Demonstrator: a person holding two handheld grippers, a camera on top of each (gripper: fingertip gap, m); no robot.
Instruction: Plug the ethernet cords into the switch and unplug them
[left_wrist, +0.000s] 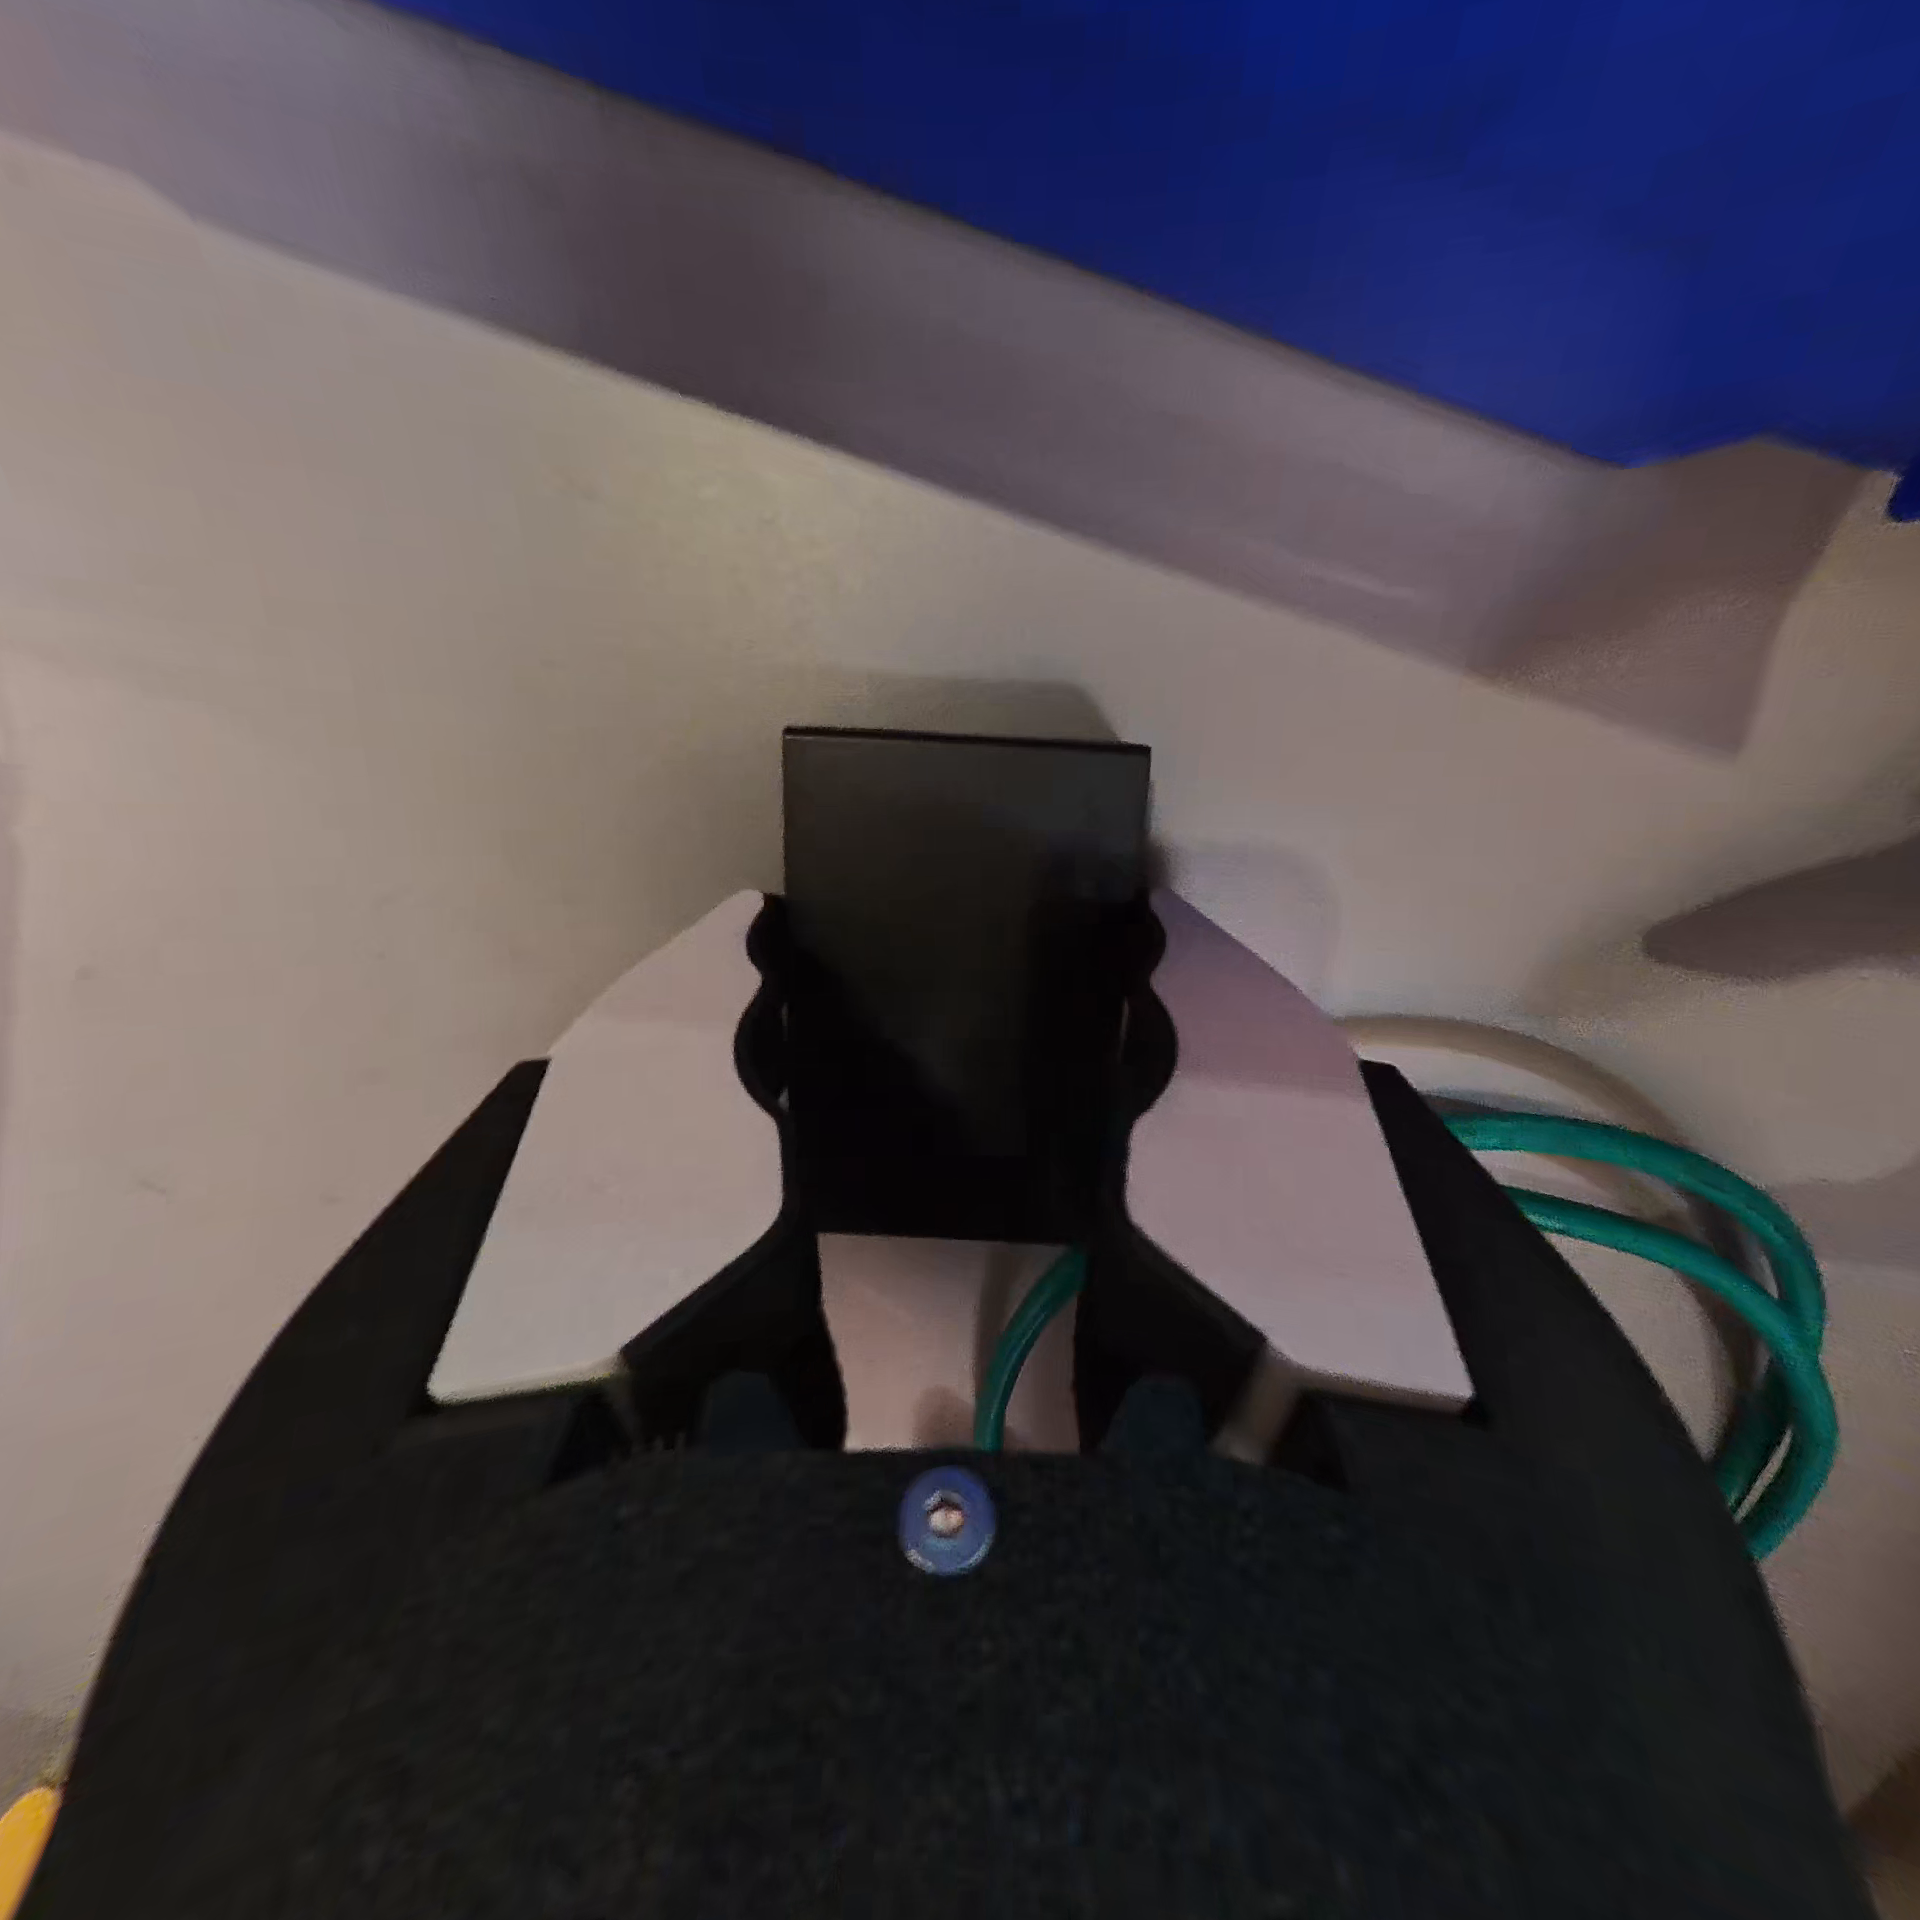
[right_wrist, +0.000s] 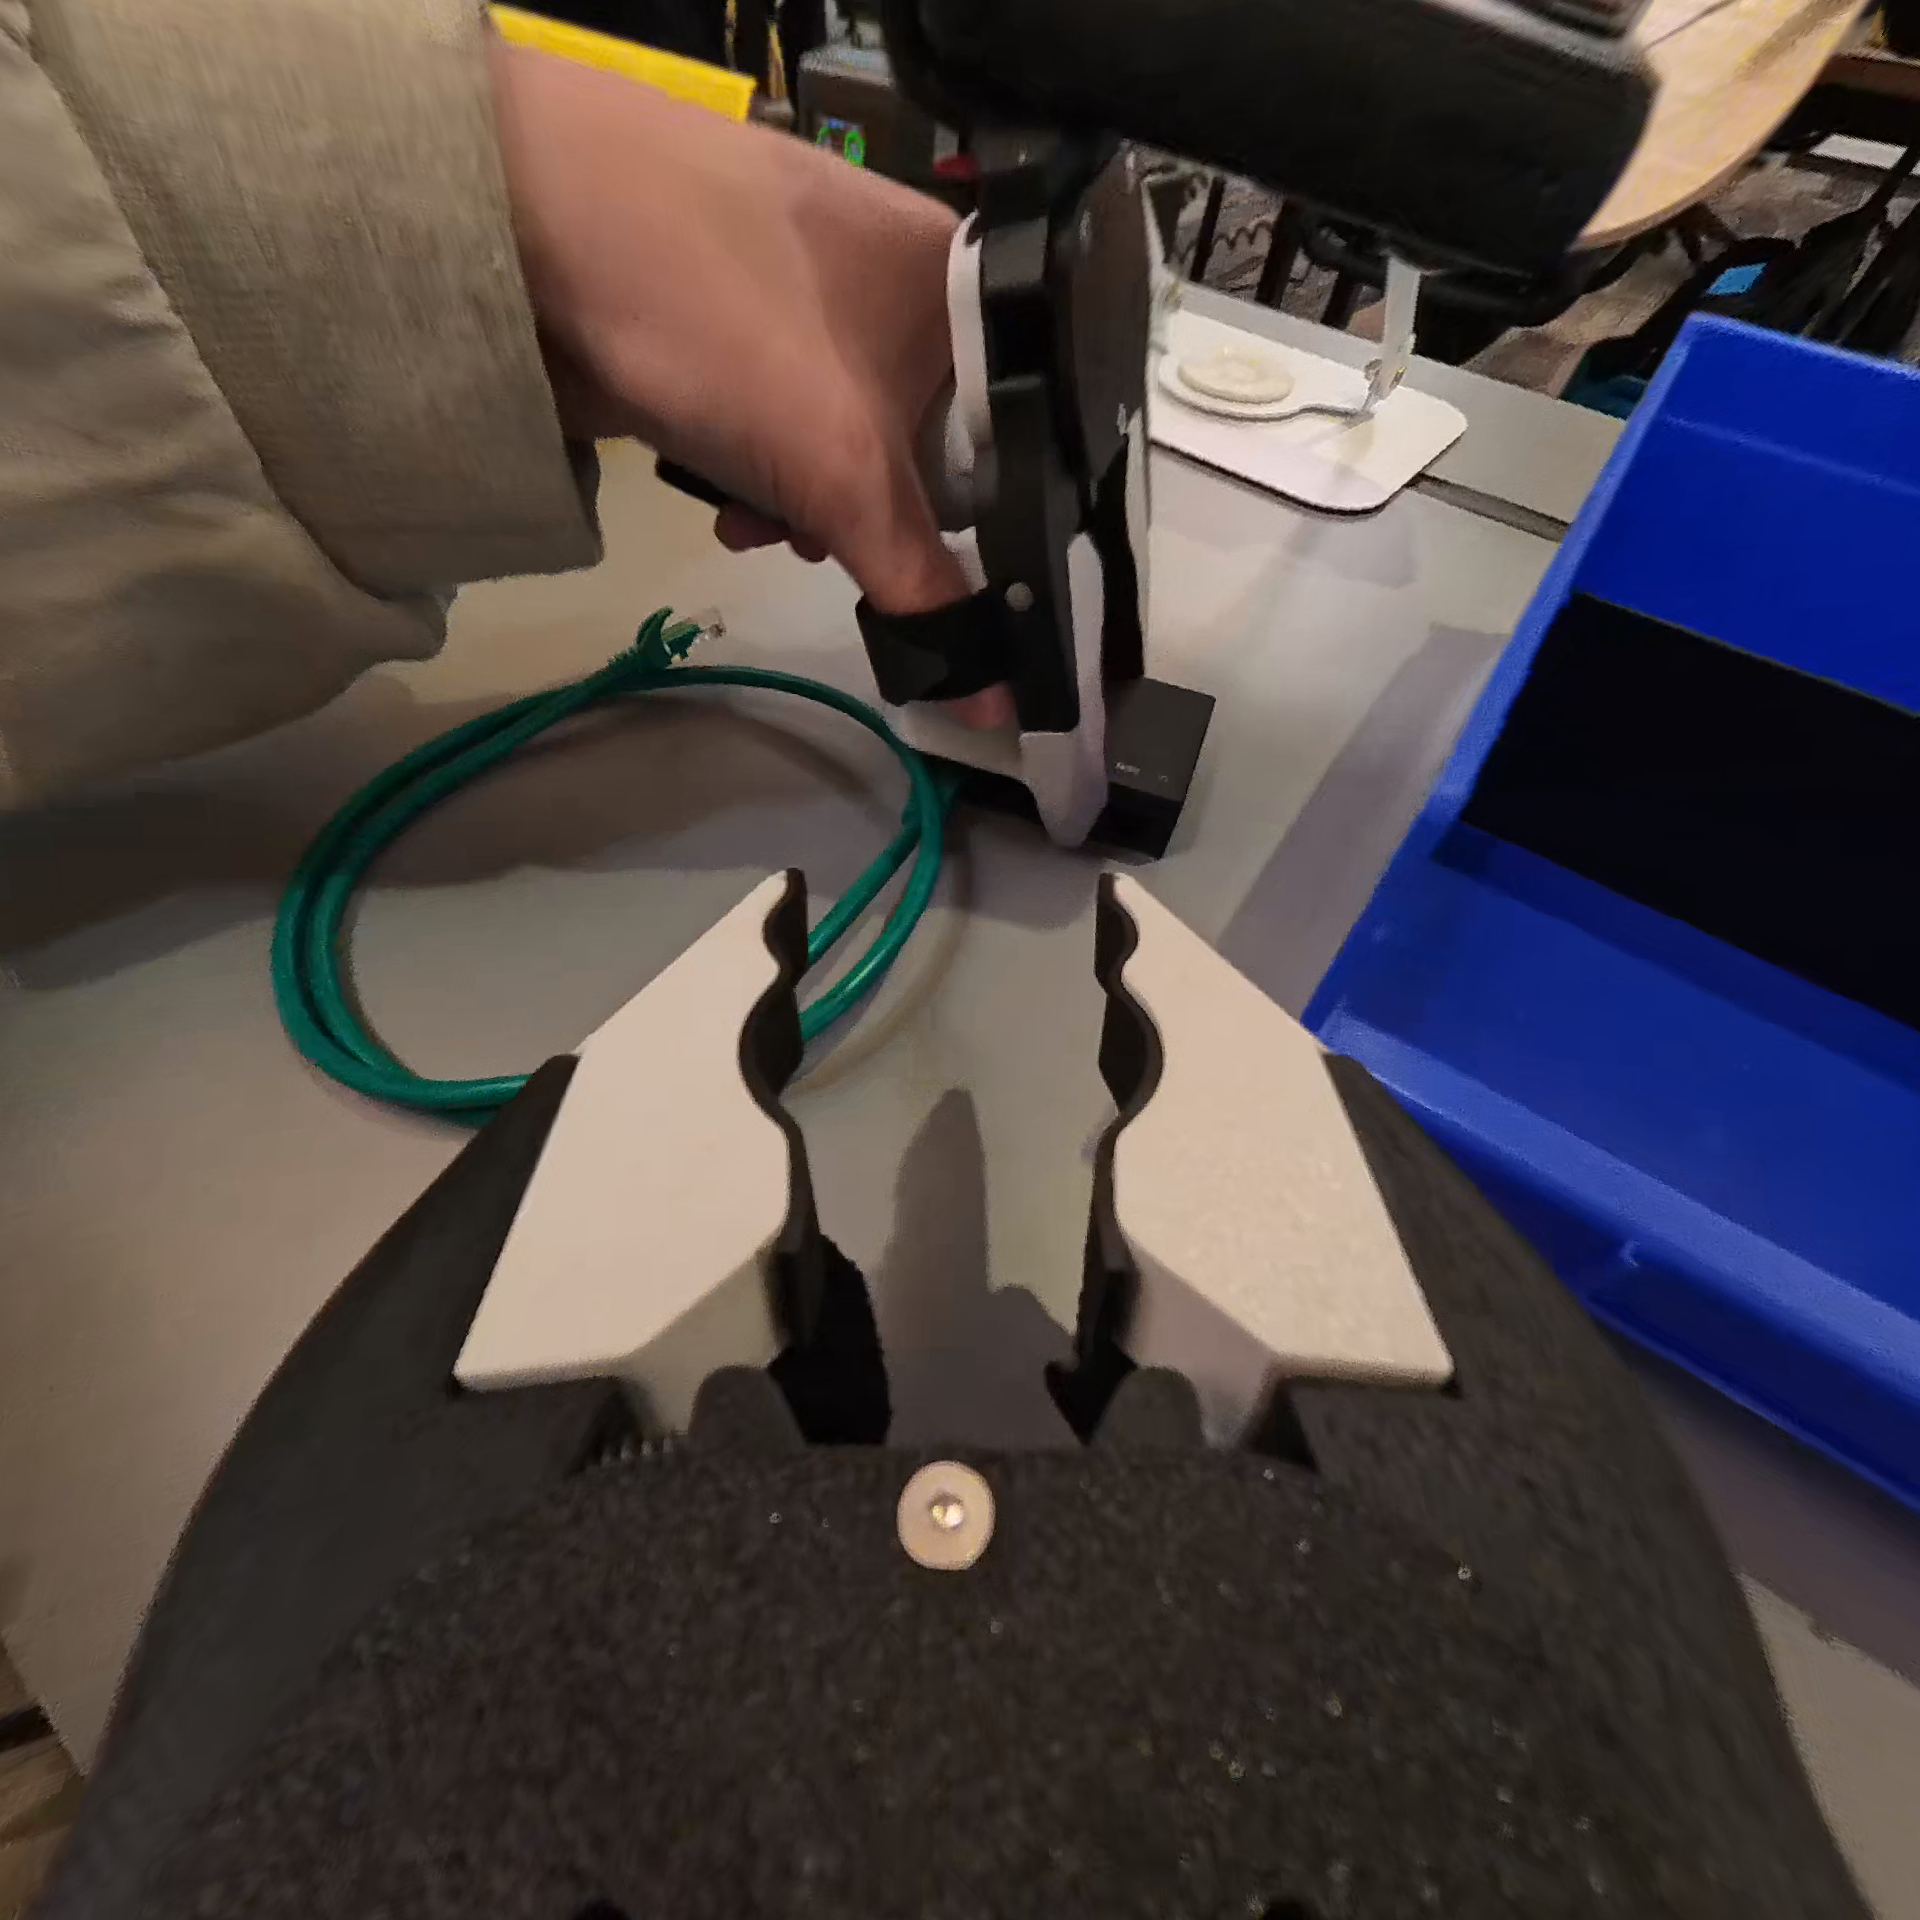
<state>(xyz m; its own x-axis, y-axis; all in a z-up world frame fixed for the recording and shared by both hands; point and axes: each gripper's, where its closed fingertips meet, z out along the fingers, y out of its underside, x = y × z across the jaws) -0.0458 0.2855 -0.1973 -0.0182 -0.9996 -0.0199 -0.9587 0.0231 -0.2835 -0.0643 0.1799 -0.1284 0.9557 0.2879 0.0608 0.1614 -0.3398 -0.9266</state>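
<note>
- In the right wrist view, the right gripper (right_wrist: 951, 894) fills the lower half of the frame, its pale fingers (right_wrist: 665, 1143) spread apart with nothing but bare grey table (right_wrist: 623, 873) between them.
- Just beyond its left fingertip, a green ethernet cord (right_wrist: 332, 935) lies coiled in a loop on the table at mid-left; its clear plug (right_wrist: 707, 625) rests free at the far side of the loop, not in any port.
- A paler cord seems to lie along the inside of the loop, though it is too faint to be sure.
- Past the coil, at frame centre, the left gripper (right_wrist: 1070, 810) points down, held by a person's hand (right_wrist: 727, 343) in a beige sleeve (right_wrist: 260, 312).
- In the left wrist view, the left gripper (left_wrist: 956, 914) pinches the black switch (left_wrist: 961, 935) by its two sides; the switch sits on the table, with green cord loops at the lower right of that frame.
- A blue bin (right_wrist: 1683, 935) stands on the right side of the frame, near the switch but apart from it.
- Farther back, upper right, a flat white plate (right_wrist: 1309, 426) lies on the table.
</note>
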